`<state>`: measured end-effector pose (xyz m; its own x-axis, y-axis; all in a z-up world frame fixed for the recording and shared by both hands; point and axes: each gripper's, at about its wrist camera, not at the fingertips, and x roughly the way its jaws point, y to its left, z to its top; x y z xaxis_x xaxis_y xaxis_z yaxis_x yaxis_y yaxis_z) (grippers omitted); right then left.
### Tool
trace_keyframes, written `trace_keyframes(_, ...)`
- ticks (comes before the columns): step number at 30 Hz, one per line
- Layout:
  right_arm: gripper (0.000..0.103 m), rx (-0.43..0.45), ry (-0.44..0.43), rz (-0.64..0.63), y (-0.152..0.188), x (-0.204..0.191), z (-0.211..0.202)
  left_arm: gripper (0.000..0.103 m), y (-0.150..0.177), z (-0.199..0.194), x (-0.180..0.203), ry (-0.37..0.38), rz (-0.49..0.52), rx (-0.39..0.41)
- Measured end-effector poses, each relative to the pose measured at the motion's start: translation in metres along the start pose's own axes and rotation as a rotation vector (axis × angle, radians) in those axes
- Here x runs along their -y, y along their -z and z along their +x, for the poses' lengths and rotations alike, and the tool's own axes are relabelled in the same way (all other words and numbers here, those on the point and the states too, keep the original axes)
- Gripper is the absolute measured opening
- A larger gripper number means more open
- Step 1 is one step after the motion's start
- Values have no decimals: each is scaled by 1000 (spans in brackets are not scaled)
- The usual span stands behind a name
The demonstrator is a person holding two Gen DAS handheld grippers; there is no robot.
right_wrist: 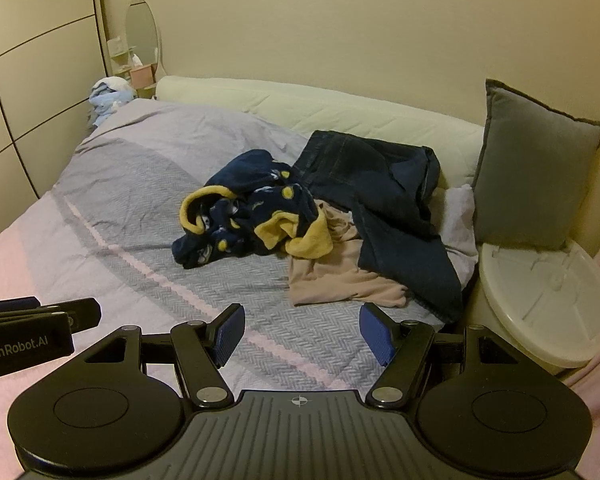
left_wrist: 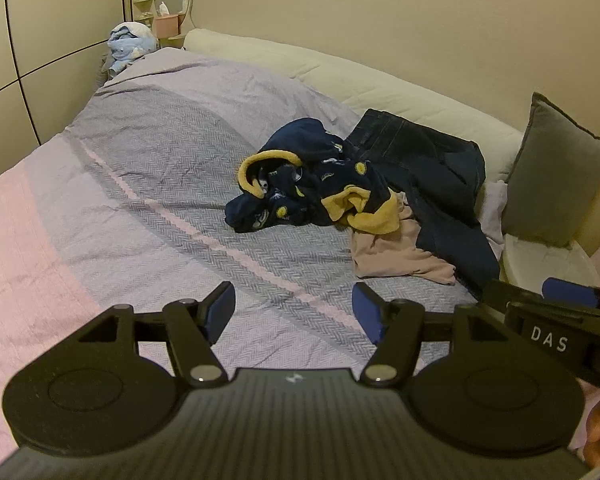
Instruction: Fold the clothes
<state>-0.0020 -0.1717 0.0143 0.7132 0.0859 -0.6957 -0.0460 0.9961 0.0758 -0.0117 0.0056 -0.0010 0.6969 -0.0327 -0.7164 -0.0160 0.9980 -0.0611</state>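
A pile of clothes lies on the bed near the headboard. A crumpled navy garment with yellow trim (left_wrist: 304,184) (right_wrist: 252,216) lies at its left. Dark blue jeans (left_wrist: 428,168) (right_wrist: 380,188) lie behind and to the right, over a beige garment (left_wrist: 392,256) (right_wrist: 332,276). A white cloth (right_wrist: 458,216) shows at the right of the pile. My left gripper (left_wrist: 294,312) is open and empty above the bedspread, well short of the pile. My right gripper (right_wrist: 302,330) is open and empty beside it, also short of the pile.
The bed has a lilac and grey herringbone spread (left_wrist: 160,168) (right_wrist: 140,200) and a cream headboard (right_wrist: 320,112). A grey cushion (right_wrist: 536,168) leans at the right above a round white table (right_wrist: 548,300). A wardrobe (left_wrist: 40,40) stands left. Bundled blue cloth (left_wrist: 130,46) lies far back.
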Motion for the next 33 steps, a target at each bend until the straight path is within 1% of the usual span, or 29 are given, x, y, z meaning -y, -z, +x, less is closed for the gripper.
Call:
trace_keyframes(18, 67, 15, 38, 11, 11, -1, -11, 61, 4, -10, -2, 31, 18, -6)
trace_keyframes(33, 67, 33, 60, 9, 24, -10, -20, 61, 6, -16, -13, 49, 21, -2)
